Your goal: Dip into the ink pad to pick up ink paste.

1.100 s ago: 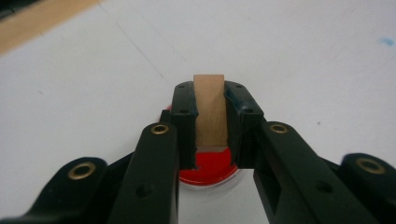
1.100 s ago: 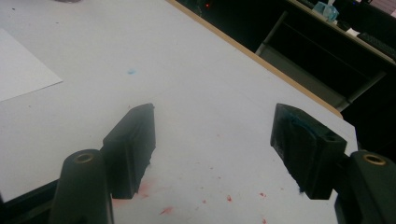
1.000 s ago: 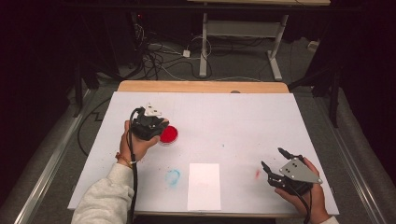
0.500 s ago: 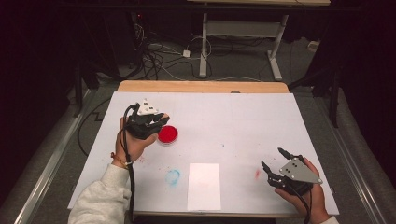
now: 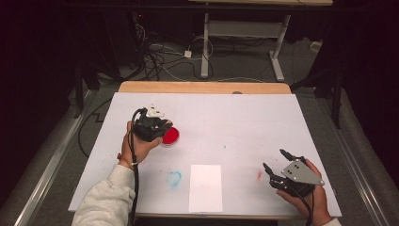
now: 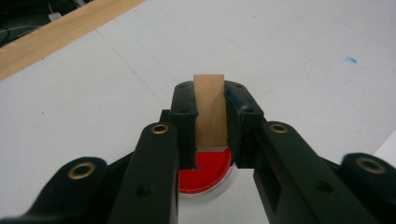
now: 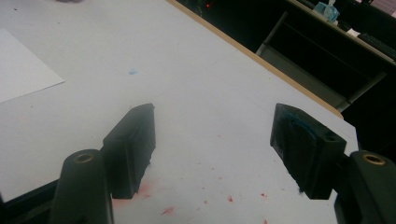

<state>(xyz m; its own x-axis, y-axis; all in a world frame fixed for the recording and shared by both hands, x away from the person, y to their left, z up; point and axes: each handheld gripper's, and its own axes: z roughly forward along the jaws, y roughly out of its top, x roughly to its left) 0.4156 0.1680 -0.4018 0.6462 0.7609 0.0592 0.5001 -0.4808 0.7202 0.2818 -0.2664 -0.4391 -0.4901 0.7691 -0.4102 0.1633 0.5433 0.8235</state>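
Note:
My left gripper (image 5: 159, 126) is shut on a small upright wooden block (image 6: 211, 121), held by its two sides. It hangs over the near left edge of a round red ink pad (image 5: 171, 136) on the white table; in the left gripper view the red pad (image 6: 205, 173) lies just under the block. Whether the block touches the pad I cannot tell. My right gripper (image 5: 273, 158) rests at the table's front right, open with nothing between its jaws (image 7: 212, 116).
A white sheet of paper (image 5: 205, 187) lies at the front middle, with a blue smudge (image 5: 174, 178) to its left and a red smudge (image 5: 259, 175) to its right. The table's wooden far edge (image 5: 202, 87) borders a dark floor with cables.
My left gripper with the block drew a little up and away from the red pad, then came back down beside it. The right gripper has stayed put.

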